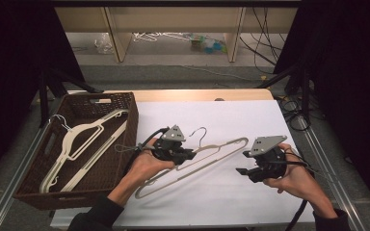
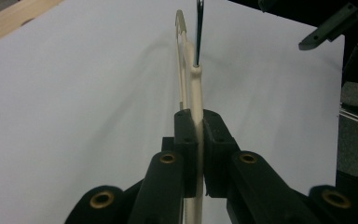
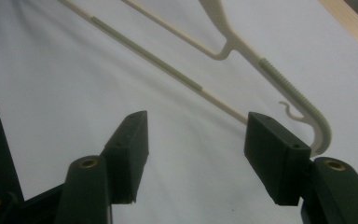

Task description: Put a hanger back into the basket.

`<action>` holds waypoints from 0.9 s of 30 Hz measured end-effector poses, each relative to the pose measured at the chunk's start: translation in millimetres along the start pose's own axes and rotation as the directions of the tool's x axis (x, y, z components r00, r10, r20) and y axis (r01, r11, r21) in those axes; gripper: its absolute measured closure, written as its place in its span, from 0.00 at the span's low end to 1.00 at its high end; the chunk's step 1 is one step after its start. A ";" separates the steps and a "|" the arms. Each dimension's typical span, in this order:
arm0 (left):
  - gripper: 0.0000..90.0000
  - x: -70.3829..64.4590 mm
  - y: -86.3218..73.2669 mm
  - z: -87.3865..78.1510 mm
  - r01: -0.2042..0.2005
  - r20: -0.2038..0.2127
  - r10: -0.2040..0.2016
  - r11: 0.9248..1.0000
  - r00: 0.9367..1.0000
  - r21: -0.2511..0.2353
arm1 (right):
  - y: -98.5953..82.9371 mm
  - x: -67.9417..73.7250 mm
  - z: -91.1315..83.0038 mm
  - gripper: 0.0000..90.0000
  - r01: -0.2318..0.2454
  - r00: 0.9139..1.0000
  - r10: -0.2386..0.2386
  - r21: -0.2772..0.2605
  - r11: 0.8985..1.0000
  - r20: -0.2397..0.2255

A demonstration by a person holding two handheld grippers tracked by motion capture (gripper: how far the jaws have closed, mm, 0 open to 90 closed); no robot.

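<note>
A cream plastic hanger [image 1: 207,159] with a metal hook [image 1: 200,133] lies slanted across the white sheet. My left gripper [image 1: 189,156] is shut on it near the neck; in the left gripper view the cream hanger [image 2: 195,88] runs up from between the closed pads. My right gripper [image 1: 242,169] stands open just right of the hanger's far end, nothing between its pads. In the right gripper view the hanger's shoulder end [image 3: 284,88] curves past the right pad [image 3: 272,154], beside it, not between the pads.
A brown wicker basket [image 1: 125,103] at the left holds two more cream hangers [image 1: 79,144]. White sheet [image 1: 250,120] covers the wooden table [image 1: 197,95]. Cables and dark stands flank the table's right side.
</note>
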State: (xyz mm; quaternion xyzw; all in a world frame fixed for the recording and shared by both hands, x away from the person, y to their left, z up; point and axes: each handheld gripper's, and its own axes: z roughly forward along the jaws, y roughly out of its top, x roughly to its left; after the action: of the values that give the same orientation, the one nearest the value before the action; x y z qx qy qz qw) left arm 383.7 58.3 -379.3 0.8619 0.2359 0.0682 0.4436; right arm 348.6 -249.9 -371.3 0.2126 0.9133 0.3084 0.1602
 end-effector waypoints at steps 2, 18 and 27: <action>0.95 1.2 2.2 -7.2 0.019 -0.014 -0.019 1.000 1.000 -0.017 | -1.0 2.0 -1.0 0.41 -0.021 1.000 0.020 -0.026 0.999 -0.006; 0.95 2.2 35.3 -81.5 0.115 -0.012 -0.120 0.969 0.993 -0.217 | -18.9 15.8 10.7 0.29 -0.155 0.988 0.156 -0.142 0.978 -0.009; 0.95 11.7 33.1 -141.5 0.098 -0.052 -0.118 0.955 0.992 -0.281 | -24.9 20.7 13.6 0.29 -0.157 0.988 0.157 -0.134 0.979 -0.012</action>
State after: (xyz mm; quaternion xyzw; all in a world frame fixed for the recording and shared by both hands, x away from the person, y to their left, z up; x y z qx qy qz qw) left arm 359.3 151.1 -269.5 0.7740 0.2858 0.1058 0.5550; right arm 329.3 -251.0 -400.7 0.2724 0.8710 0.3809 0.1489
